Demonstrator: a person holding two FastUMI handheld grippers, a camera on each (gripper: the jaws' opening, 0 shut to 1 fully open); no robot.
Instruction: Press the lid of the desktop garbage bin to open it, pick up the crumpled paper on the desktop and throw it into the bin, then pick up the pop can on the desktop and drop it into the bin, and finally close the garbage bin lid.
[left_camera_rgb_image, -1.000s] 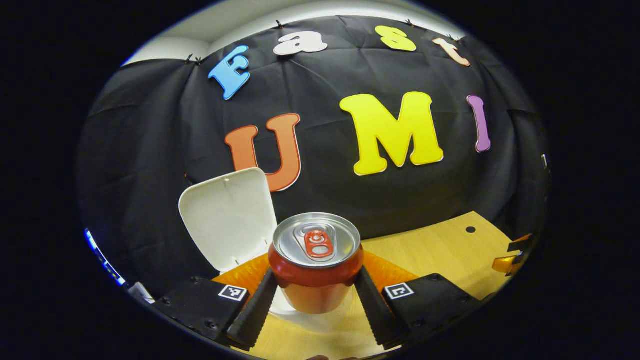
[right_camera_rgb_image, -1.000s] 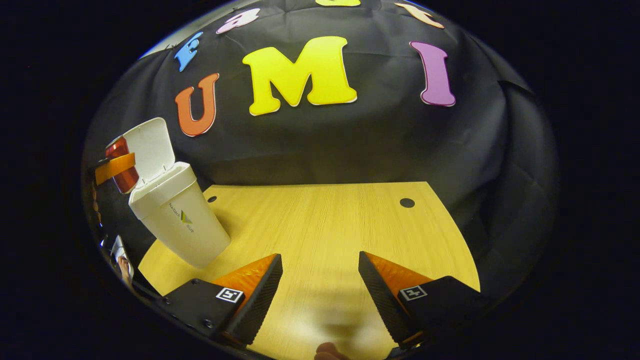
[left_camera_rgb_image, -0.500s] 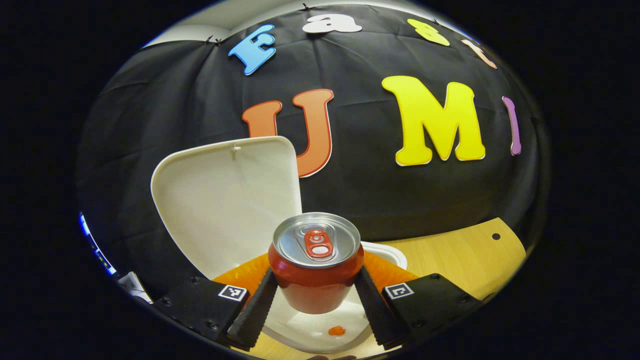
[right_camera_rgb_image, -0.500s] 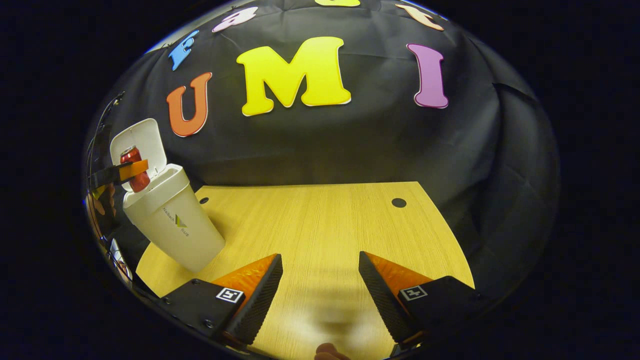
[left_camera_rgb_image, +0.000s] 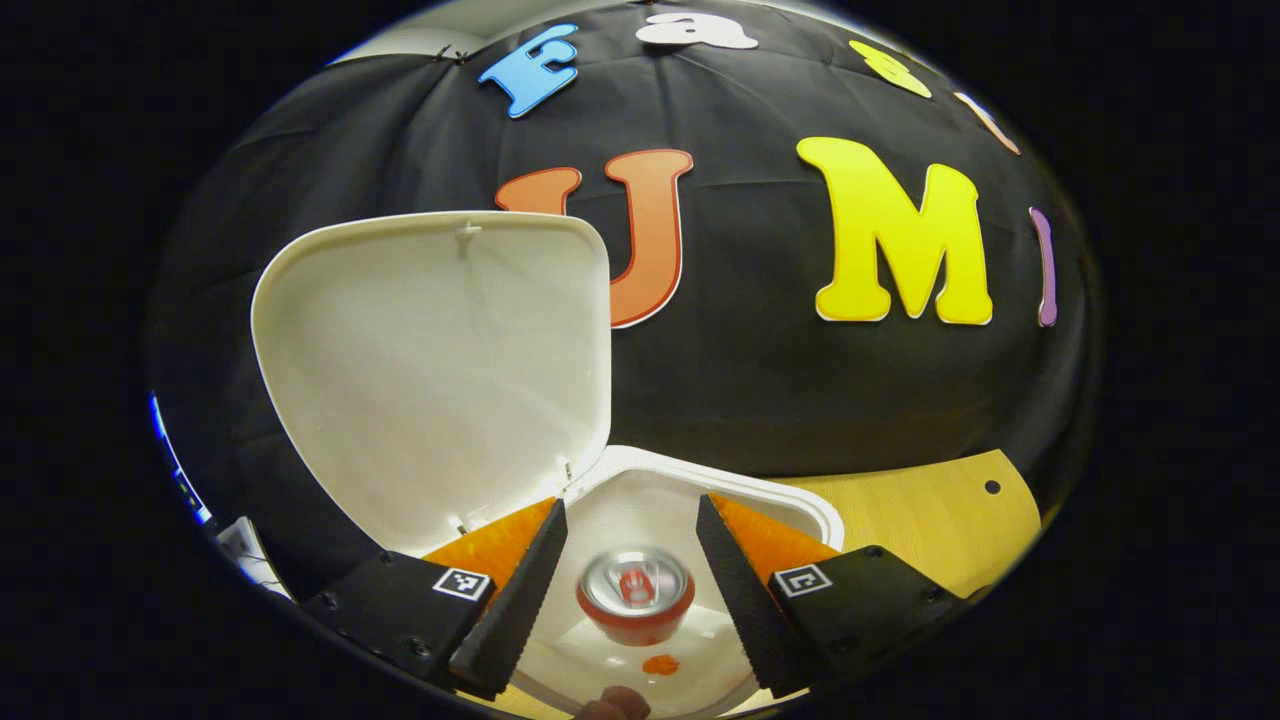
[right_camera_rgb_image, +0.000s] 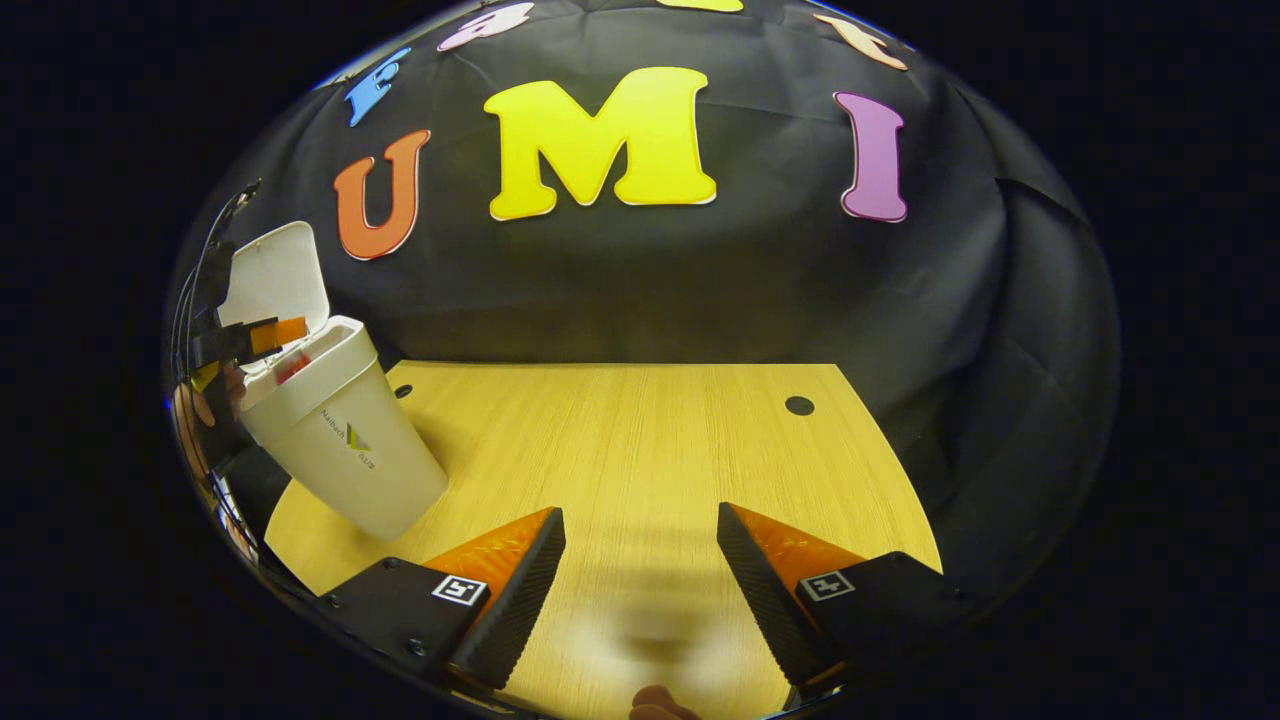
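Observation:
In the left gripper view the red pop can (left_camera_rgb_image: 636, 597) is below my fingers, inside the white garbage bin (left_camera_rgb_image: 795, 500), blurred and apart from both fingers. The bin's lid (left_camera_rgb_image: 435, 370) stands up open behind it. My left gripper (left_camera_rgb_image: 630, 575) hangs open over the bin's mouth. In the right gripper view the bin (right_camera_rgb_image: 340, 440) stands at the table's left with its lid (right_camera_rgb_image: 270, 275) raised, a bit of red can (right_camera_rgb_image: 292, 367) at its rim, and the left gripper (right_camera_rgb_image: 250, 340) over it. My right gripper (right_camera_rgb_image: 640, 580) is open above the wooden table (right_camera_rgb_image: 640, 440), holding nothing.
The wooden table (left_camera_rgb_image: 930, 515) stretches right of the bin, with a small dark hole (right_camera_rgb_image: 799, 405) near its far edge and another (right_camera_rgb_image: 402, 391) by the bin. A hand (right_camera_rgb_image: 190, 420) shows at the far left behind the bin.
My left gripper moved forward over the bin and opened; the pop can left its fingers and dropped into the bin. The right gripper stayed put.

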